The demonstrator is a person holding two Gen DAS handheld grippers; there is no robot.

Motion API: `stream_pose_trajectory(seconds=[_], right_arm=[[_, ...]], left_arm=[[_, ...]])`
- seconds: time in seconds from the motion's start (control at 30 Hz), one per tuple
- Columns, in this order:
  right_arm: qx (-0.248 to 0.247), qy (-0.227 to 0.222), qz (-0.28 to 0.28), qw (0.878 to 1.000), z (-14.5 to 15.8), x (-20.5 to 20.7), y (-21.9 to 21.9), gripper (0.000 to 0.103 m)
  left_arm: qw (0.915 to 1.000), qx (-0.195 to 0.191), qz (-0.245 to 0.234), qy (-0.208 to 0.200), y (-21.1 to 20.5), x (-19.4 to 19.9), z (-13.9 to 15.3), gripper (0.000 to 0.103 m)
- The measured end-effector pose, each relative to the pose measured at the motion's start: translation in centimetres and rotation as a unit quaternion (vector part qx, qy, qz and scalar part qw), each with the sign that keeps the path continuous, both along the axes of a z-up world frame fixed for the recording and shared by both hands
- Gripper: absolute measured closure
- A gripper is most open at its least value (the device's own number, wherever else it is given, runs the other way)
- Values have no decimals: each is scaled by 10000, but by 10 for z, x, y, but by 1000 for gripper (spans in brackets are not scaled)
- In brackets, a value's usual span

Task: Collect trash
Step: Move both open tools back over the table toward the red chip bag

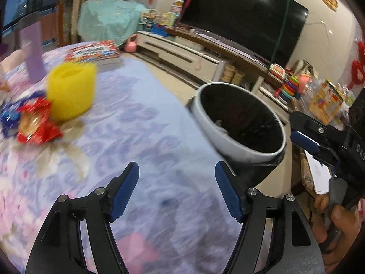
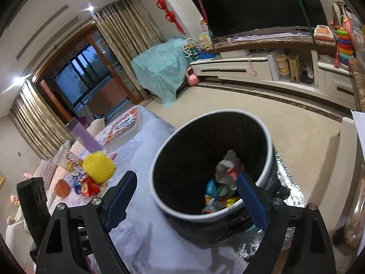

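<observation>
Round black-lined bin (image 2: 212,159), crumpled foil wrappers (image 2: 219,194) inside; both grippers empty.

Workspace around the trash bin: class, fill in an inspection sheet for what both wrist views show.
Surface: table under a pale floral cloth.
Job's things: trash bin with wrappers inside; snack packets on the cloth.
Clutter: yellow holder, purple bottle, box.
Grippers: left gripper open, empty; right gripper open, empty, by the bin.
Cables: nothing seen.
Surroundings: television, toys, curtains.
</observation>
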State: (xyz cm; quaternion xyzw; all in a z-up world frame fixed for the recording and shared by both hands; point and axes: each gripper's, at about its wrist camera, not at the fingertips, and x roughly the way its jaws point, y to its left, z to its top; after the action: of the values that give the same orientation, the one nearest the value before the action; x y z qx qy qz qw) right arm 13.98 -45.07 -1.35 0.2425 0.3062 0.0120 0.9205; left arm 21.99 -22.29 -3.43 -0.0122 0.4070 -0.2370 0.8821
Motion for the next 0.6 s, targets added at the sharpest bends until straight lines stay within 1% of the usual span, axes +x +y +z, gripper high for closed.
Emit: stream_pose_trajectory(seconds=[0.37, 0.6], right_arm=[[148, 128, 487, 9986, -14, -2, 57, 10], [137, 263, 834, 9961, -24, 4, 93, 10]], left_arm=[[9970, -43, 725, 262, 79, -11, -21, 32], [9938, -119, 1068, 299, 119, -14, -23, 32]])
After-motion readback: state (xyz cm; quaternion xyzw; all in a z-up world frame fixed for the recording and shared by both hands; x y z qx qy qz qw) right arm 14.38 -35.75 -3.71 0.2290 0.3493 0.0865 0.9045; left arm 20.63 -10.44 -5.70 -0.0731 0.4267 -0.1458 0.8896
